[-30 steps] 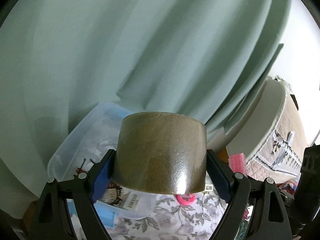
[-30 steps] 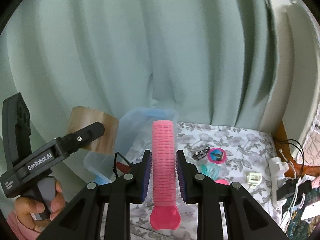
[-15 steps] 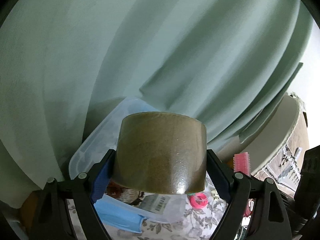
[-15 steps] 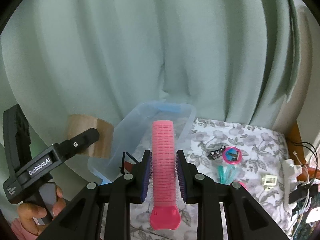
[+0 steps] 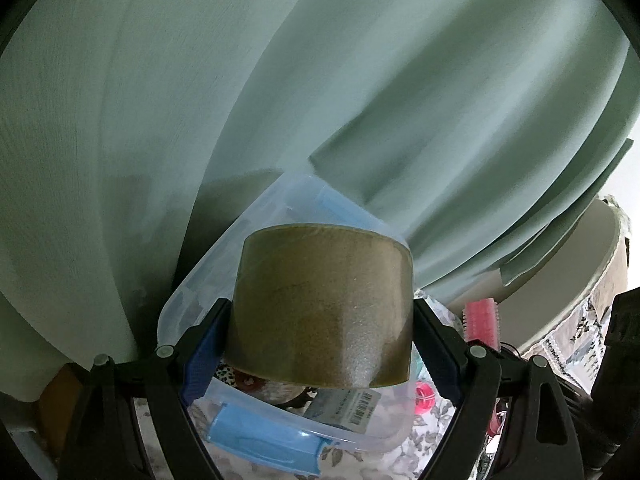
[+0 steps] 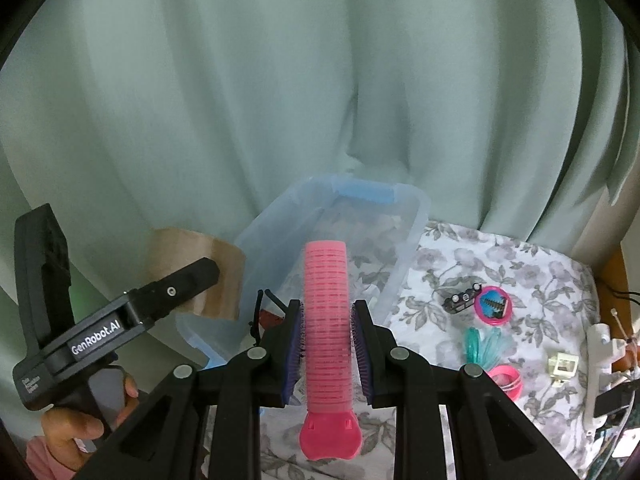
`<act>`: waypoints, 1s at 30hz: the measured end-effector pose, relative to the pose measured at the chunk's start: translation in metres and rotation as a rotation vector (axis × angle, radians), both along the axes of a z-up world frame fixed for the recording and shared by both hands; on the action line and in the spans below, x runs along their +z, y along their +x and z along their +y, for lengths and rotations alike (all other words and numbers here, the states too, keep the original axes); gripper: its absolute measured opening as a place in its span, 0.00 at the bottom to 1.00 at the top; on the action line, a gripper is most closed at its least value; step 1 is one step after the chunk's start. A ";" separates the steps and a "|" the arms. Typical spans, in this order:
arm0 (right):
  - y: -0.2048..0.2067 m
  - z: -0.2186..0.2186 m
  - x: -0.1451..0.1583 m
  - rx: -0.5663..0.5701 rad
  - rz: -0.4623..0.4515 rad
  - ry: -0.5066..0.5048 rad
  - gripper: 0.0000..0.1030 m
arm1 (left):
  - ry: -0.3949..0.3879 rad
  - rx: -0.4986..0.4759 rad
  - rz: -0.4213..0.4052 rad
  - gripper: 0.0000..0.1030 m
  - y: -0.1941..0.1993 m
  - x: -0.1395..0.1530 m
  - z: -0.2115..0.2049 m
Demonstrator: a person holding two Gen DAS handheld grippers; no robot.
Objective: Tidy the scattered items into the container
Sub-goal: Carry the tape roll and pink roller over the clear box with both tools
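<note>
Left wrist view shows the clear plastic container [image 5: 188, 292] higher and larger in the picture than one second ago, and more of its far rim with the blue handle is seen behind the tape roll [image 5: 324, 308]. The left gripper [image 5: 322, 344] still pinches this brown roll between its blue pads, one pad on each flat side. The roll is wide, glossy, with a bright reflection at the lower right, and it hangs above the near part of the container. Under it, inside the container, lie a labelled packet with a barcode [image 5: 348, 404] and something with a leopard pattern.

In the right wrist view the floral cloth [image 6: 532, 276] has come lower and the container [image 6: 404, 240] stands more in the centre than before. The right gripper [image 6: 328, 336] keeps its fingers pressed on the pink hair roller [image 6: 325, 312], which stands upright between the pads, ribbed, with a flat pink clip at the bottom. It is held in front of the container, near its right wall. On the cloth to the right remain a pink round case [image 6: 493, 305], teal clips [image 6: 482, 344] and a small white box [image 6: 563, 365]
</note>
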State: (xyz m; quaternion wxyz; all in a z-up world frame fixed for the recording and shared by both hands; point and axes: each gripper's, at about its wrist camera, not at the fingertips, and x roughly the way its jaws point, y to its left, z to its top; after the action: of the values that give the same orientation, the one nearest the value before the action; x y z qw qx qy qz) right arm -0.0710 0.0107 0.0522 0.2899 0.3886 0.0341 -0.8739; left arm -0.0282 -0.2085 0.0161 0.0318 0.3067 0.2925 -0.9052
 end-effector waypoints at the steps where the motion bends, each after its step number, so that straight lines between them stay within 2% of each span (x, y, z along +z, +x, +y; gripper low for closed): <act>1: -0.001 -0.002 -0.002 0.003 -0.004 0.002 0.26 | 0.001 -0.001 -0.002 0.85 0.000 -0.001 -0.001; 22: -0.033 -0.040 -0.041 0.052 -0.095 0.047 0.26 | 0.007 -0.024 -0.072 0.85 -0.026 -0.030 -0.011; 30: -0.046 -0.046 -0.052 0.048 -0.120 0.056 0.26 | -0.028 -0.038 -0.073 0.85 -0.032 -0.030 -0.010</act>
State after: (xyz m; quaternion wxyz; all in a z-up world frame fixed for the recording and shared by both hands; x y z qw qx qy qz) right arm -0.1166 -0.0354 -0.0001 0.3014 0.4475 0.0503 -0.8405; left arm -0.0604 -0.2183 -0.0141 0.0296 0.3447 0.2724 -0.8978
